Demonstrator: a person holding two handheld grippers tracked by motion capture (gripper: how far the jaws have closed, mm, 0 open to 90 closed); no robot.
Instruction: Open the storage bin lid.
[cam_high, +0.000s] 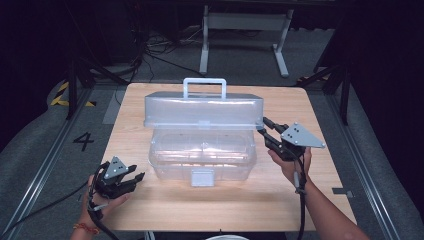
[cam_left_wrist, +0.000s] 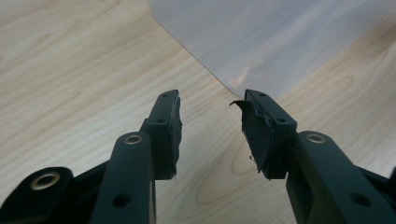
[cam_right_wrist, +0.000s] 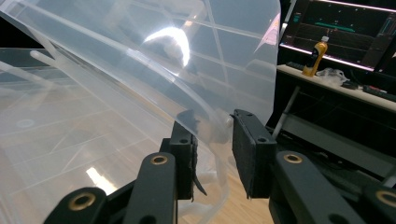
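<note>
A clear plastic storage box (cam_high: 202, 160) stands in the middle of the wooden table, its lid (cam_high: 202, 110) raised with the white handle (cam_high: 204, 86) on top. My right gripper (cam_high: 263, 125) reaches up to the lid's right end. In the right gripper view the lid's rim (cam_right_wrist: 219, 140) runs between the jaws of this gripper (cam_right_wrist: 212, 116), with a gap still showing beside the pads. My left gripper (cam_high: 136, 175) lies low near the table's front left, jaws apart and empty. In the left gripper view this gripper (cam_left_wrist: 210, 100) points at the box's corner (cam_left_wrist: 261, 37).
The box's front latch (cam_high: 202, 176) hangs down at its near wall. Bare table (cam_high: 165, 210) lies in front of the box and beside it. A white metal stand (cam_high: 245, 40) is on the floor behind. A yellow bottle (cam_right_wrist: 317, 56) sits on a far desk.
</note>
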